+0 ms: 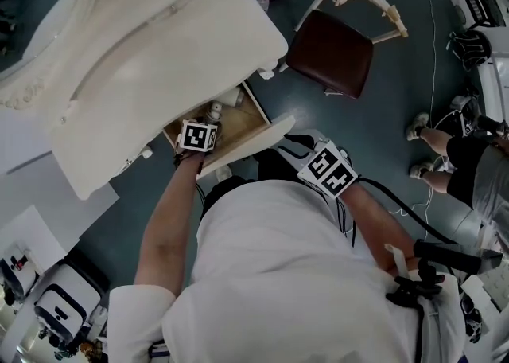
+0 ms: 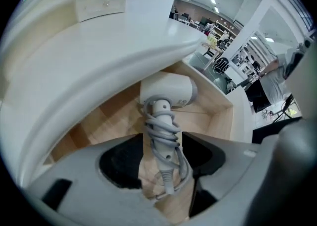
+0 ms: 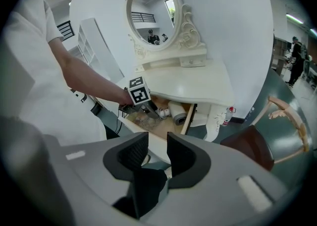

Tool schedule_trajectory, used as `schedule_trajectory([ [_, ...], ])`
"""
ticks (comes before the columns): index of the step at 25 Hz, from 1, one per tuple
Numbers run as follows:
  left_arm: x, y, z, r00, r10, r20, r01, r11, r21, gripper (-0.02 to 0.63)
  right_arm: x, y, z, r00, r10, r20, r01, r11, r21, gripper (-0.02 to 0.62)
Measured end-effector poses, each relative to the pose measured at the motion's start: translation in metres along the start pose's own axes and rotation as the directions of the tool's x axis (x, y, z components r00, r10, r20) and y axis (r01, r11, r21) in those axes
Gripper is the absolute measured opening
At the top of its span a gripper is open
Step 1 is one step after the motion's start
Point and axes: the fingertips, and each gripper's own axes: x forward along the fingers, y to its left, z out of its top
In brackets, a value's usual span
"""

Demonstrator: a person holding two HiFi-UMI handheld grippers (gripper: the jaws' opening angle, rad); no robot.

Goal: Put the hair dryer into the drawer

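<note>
The hair dryer (image 2: 166, 92) is smooth, glossy white plastic with a short rounded barrel and a straight cylindrical handle, around which its pale grey cord (image 2: 167, 138) is wound in several loose loops. It sits inside the open drawer (image 2: 221, 121), a shallow box with a light wood-grain floor and walls and a white painted front. The handle's long axis runs in line with the left gripper (image 2: 163, 158), its butt end toward the camera. The barrel lies crosswise at the far end, deeper in the drawer, with its rounded end to the right in the left gripper view. The left gripper's dark, ribbed pads are clamped on the cord-wrapped handle from both sides. The right gripper (image 3: 154, 153) hangs outside the drawer, its jaws slightly parted around nothing. The drawer belongs to a cream vanity table (image 3: 190, 79) with curved edges and an oval mirror (image 3: 153, 12) in a carved frame. A chair (image 1: 330, 52) with a dark brown padded seat and a pale wooden back stands near it on the grey floor.
</note>
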Motion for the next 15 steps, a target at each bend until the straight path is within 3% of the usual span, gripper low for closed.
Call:
schedule_trajectory([
  [5, -0.026, -0.012, 0.017, 0.997, -0.036, 0.075, 0.035, 0.999, 0.015, 0.252, 0.006, -0.001, 0.007, 1.0, 0.012, -0.006, -0.012, 1.0, -0.017, 0.115],
  [8, -0.054, -0.009, 0.005, 0.988, -0.07, 0.14, 0.068, 0.997, 0.019, 0.252, 0.018, 0.022, 0.014, 1.0, 0.007, -0.007, -0.007, 0.999, -0.043, 0.106],
  [15, -0.126, -0.021, -0.031, 0.942, -0.186, 0.278, 0.181, 0.983, 0.042, 0.235, 0.032, 0.076, 0.024, 1.0, -0.026, 0.015, 0.027, 0.997, -0.066, 0.066],
])
